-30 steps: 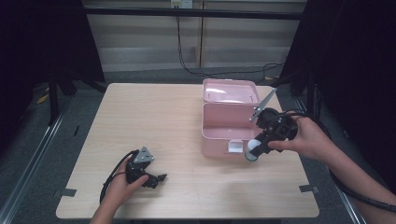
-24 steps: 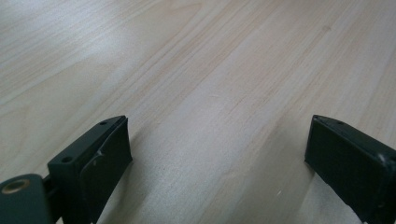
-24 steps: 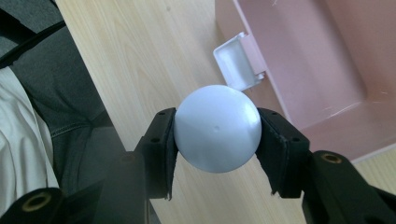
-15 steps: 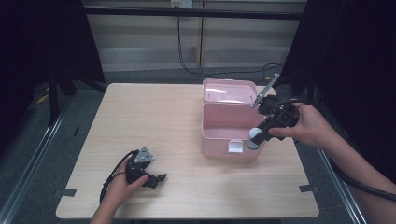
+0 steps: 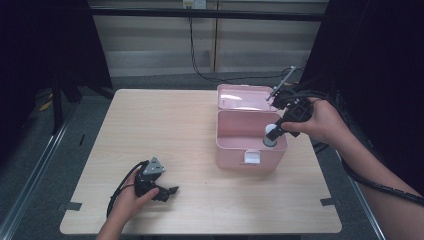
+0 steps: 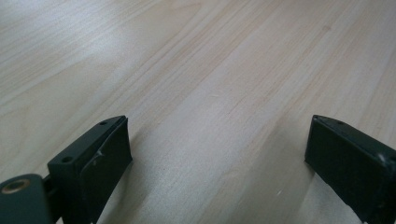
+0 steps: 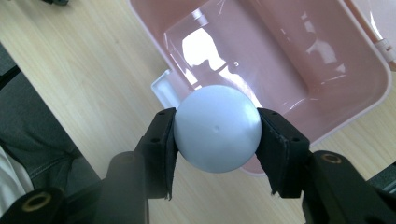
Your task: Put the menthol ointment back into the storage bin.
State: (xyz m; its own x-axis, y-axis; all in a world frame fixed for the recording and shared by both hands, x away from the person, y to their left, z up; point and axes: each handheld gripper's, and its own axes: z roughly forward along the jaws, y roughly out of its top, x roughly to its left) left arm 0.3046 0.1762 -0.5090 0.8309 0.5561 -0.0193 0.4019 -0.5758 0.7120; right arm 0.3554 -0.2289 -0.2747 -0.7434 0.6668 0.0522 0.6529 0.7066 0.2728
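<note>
Two black jaws of my right gripper (image 7: pixel 217 140) are clamped on a pale blue-white smooth ball (image 7: pixel 217 127), one pad pressed against each side of it. In the right gripper view the ball hangs over the near rim of a pink plastic box (image 7: pixel 280 60), with the box's glossy, bare floor visible beyond it and the small white latch tab (image 7: pixel 161 86) sticking out from the front wall just left of the ball. From the high view, my right gripper (image 5: pixel 274 131) sits at the right side of the table, the ball (image 5: pixel 272 133) held above the box's right near corner, inside the line of the rim (image 5: pixel 250 147). The box's pink lid (image 5: pixel 245 97) lies open and tipped back on the far side, still joined to the box. My right hand (image 5: pixel 320 122) wraps the gripper body, and its black cable trails off toward the right edge.

My left gripper (image 5: pixel 162 191) rests near the near left corner of the light wooden table (image 5: pixel 165 130), well apart from the box, held by my left hand (image 5: pixel 131 197). In the left gripper view its jaws stand wide apart with bare wood grain (image 6: pixel 210 93) between them, grasping nothing. A grey three-cornered plate (image 5: pixel 153 166) sits on top of it.
</note>
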